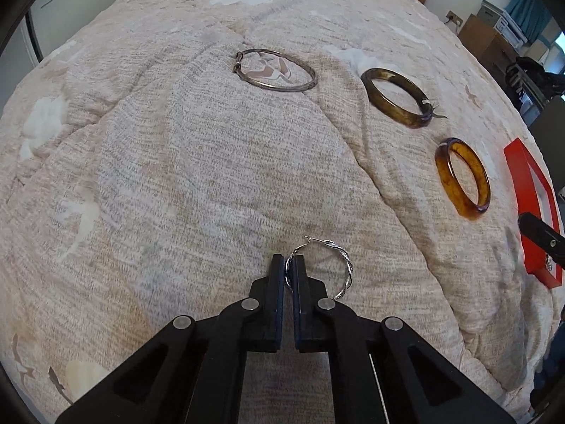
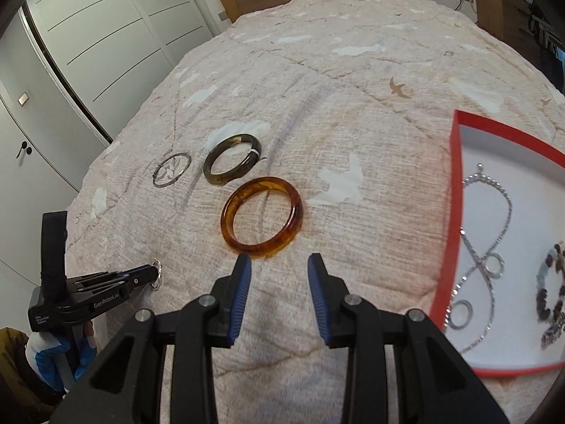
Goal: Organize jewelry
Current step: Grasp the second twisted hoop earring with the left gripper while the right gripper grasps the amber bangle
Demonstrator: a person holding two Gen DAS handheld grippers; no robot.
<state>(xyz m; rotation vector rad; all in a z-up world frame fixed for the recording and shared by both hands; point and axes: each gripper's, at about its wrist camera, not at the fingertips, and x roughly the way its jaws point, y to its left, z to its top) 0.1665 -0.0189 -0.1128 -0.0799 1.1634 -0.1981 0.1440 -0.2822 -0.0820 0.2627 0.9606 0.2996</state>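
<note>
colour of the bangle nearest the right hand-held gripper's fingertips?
Translucent amber-orange with darker mottling: the amber resin bangle, lying on the bedspread. Clearest in the right wrist view.

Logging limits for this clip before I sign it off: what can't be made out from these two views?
- Red tray: cut by the right edge in both views; its far side is unseen.
- Beaded bracelet: right wrist view, blurred and cropped at the edge.
- Silver hoop earring: left wrist view, its pinched part is hidden between the left gripper pads.
- Silver bangle: tiny in the right wrist view; clasp detail unclear.

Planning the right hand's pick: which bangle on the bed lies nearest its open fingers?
The amber bangle, just beyond the fingers; the olive bangle and thin metal bangle lie farther.
</note>
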